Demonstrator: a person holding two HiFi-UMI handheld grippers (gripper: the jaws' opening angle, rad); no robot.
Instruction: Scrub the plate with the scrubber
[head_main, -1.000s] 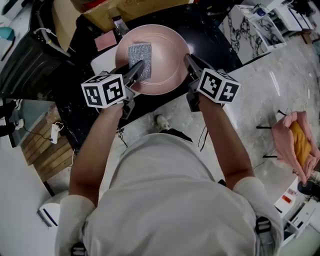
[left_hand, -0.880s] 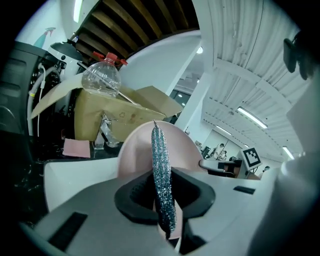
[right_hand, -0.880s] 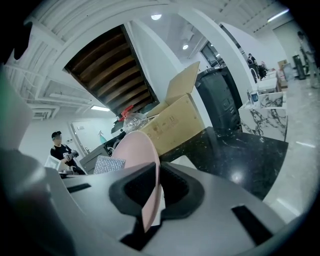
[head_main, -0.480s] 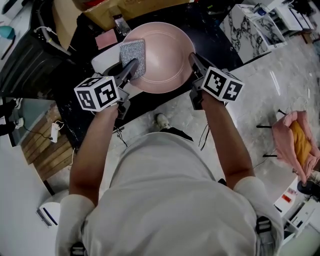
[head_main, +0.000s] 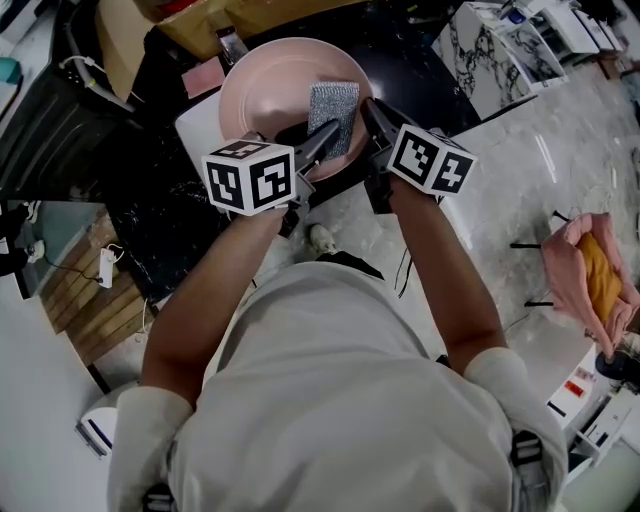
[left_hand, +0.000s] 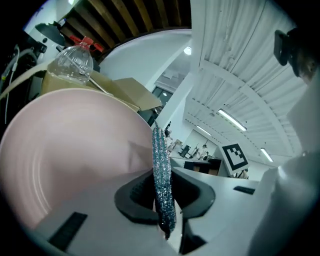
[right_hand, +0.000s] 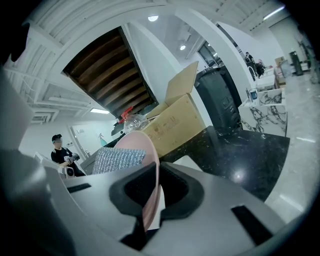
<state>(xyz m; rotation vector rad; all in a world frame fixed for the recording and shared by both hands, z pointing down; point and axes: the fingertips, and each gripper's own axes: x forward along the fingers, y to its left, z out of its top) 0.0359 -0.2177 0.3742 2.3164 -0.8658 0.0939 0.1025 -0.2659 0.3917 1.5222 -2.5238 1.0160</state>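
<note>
A pink plate (head_main: 265, 90) is held tilted above the black counter. My right gripper (head_main: 366, 112) is shut on the plate's right rim, seen edge-on as the plate rim (right_hand: 151, 175) between the jaws. My left gripper (head_main: 322, 135) is shut on a grey glittery scrubber (head_main: 333, 108), which lies against the right side of the plate's face. In the left gripper view the scrubber (left_hand: 162, 185) stands on edge between the jaws, with the plate (left_hand: 65, 160) filling the left. The scrubber (right_hand: 117, 160) also shows left of the rim in the right gripper view.
A white board (head_main: 197, 125) lies under the plate on the black counter (head_main: 420, 60). A cardboard box (head_main: 215, 25) with a clear bottle (left_hand: 75, 62) stands behind. A pink cloth (head_main: 205, 78) lies at the left. A marbled stand (head_main: 490, 55) is at the right.
The left gripper has carried the scrubber from the plate's left side across to its right side. The plate has shifted a little to the left with the right gripper.
</note>
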